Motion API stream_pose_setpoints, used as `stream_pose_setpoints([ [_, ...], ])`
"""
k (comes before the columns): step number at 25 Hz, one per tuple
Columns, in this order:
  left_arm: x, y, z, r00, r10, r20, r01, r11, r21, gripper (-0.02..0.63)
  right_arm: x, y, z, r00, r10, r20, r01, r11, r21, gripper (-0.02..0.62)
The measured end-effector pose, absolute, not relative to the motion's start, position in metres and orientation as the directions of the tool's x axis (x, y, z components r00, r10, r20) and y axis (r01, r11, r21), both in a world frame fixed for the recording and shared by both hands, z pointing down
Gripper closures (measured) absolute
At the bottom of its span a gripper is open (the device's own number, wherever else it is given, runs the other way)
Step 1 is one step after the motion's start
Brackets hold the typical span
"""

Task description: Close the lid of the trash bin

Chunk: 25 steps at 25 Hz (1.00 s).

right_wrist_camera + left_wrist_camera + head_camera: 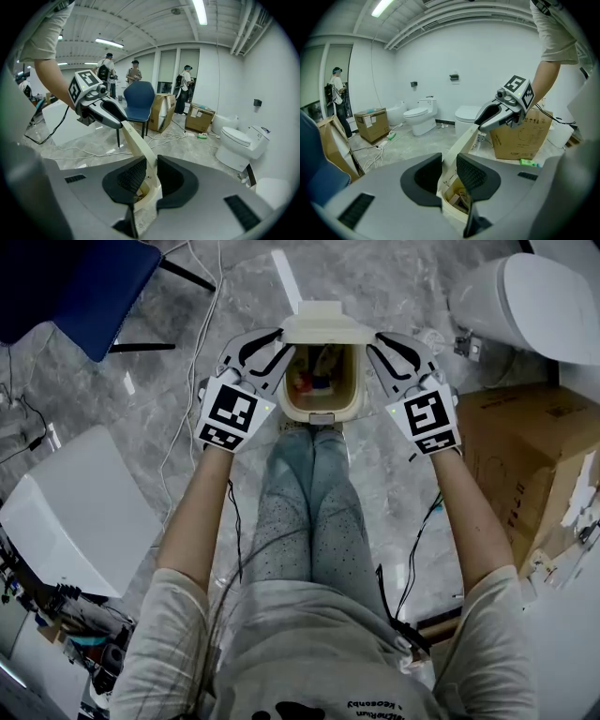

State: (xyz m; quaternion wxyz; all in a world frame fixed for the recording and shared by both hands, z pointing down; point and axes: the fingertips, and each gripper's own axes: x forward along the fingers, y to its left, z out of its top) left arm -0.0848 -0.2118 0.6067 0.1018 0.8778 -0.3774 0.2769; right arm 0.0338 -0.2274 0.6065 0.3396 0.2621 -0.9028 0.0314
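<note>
Because the lid [323,322] stands open at the far side of the trash bin [359,395], left gripper [278,345] and right gripper [378,345] each clamp one side edge, probably to lower it evenly.

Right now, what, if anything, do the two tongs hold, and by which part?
Both hold the raised bin lid: the left tongs clamp its left side edge, the right tongs its right side edge.
</note>
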Motion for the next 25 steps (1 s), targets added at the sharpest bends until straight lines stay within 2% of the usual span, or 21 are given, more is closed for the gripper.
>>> stream_pose_setpoints([
  [25, -0.072, -0.142, 0.642, 0.560, -0.565, 0.606, -0.679, -0.732, -0.054, 0.491, 0.047, -0.159, 0.639, -0.600, -0.443, 0.667, -0.409, 0.885, 0.220, 0.506],
])
